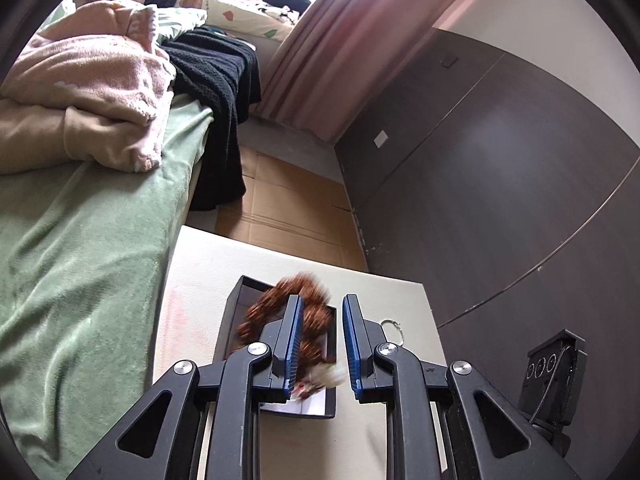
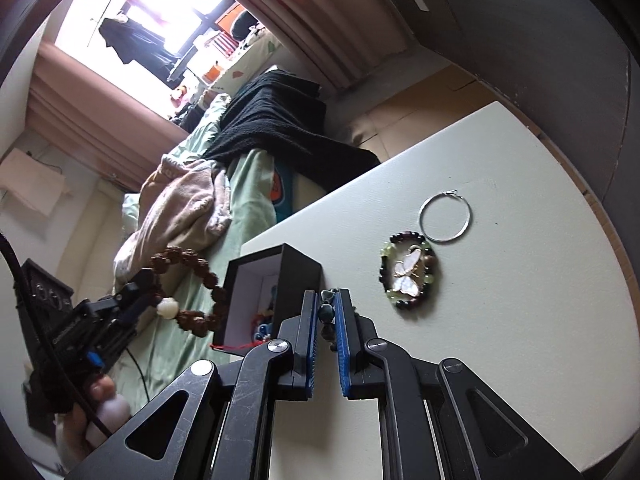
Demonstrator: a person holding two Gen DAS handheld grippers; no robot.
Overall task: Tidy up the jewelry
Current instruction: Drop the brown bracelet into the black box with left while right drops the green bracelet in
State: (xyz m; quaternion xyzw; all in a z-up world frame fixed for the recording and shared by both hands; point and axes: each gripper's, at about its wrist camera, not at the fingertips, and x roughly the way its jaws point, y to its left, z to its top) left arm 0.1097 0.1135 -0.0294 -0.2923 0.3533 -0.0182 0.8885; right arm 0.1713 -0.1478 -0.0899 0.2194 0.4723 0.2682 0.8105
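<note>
Dangling over the open black box, the brown bead bracelet hangs draped on one finger of the left gripper, whose jaws stand spread, so the loop seems hooked rather than pinched, probably so it can slide off into the box. It is motion-blurred in the left wrist view; the right wrist view shows it as a ring of knobbly brown beads with one pale bead, hanging from the left gripper's tip beside the box. The box sits at the near edge of the white table and already holds some red and blue pieces, too small to identify.

Between its nearly closed blue pads, the right gripper pinches a string of dark beads, low and just beside the box wall, likely waiting its turn. Further out on the table lie a beaded bracelet with a butterfly charm and a thin silver hoop, touching or nearly so.

Both grippers point forward and downward over the table; a bed with a green blanket lies to the left.
</note>
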